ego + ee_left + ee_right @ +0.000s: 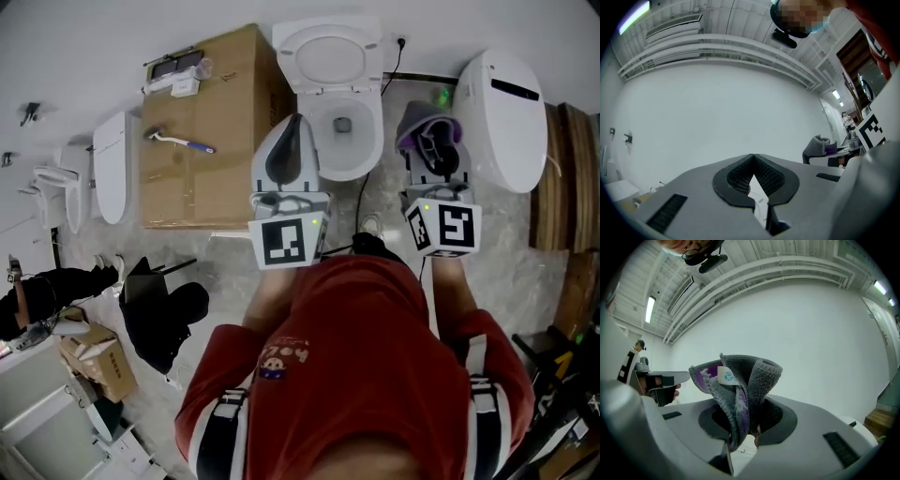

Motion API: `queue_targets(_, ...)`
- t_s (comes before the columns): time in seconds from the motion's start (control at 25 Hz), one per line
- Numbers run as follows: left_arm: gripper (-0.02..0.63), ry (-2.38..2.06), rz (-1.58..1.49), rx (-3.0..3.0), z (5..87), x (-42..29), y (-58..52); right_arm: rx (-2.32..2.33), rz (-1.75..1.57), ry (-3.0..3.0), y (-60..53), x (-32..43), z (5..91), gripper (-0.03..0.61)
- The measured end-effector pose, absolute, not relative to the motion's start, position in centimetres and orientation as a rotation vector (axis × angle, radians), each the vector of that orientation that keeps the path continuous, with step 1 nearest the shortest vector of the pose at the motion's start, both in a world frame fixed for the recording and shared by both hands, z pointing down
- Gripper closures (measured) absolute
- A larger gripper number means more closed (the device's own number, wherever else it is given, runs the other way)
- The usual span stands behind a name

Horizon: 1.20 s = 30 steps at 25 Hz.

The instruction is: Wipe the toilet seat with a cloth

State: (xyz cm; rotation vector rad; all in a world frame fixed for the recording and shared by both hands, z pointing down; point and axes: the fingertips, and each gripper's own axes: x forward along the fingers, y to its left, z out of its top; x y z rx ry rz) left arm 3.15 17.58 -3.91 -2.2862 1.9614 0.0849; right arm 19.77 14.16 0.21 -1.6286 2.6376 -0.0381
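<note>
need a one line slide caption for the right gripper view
Right gripper shut on a bunched grey and purple cloth, white wall behind

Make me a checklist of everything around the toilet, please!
Surface: pale marbled floor.
Job's things: white toilet, lid up; grey and purple cloth pinched in the right gripper.
Clutter: cardboard box beside the toilet, a brush lying on it.
Grippers: left gripper shut and empty; right gripper shut on the cloth.
Cables: black cable on the floor by the toilet's base.
Surroundings: second toilet at right, third toilet at left, wooden boards.
</note>
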Motion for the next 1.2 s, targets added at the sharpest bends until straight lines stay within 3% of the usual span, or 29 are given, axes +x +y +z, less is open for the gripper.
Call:
queue_targets(0.32,0.6,1.958,0.041,-2.268,-3.4,1.5,12.9,-1.671,-0.027,2.64,9.4,19.0,0.2,0.503)
queue_targets(0.88,0.6,1.861,0.097,-2.339,-2.9,-7.6,4.6,-1.789,0.042,2.581,3.5,10.3,-0.8,0.503)
queue_targets(1.2,0.6,1.911,0.101,-2.293,-2.0,-8.3,2.1,-1.776,0.051,2.597,0.2,10.5,0.0,0.503)
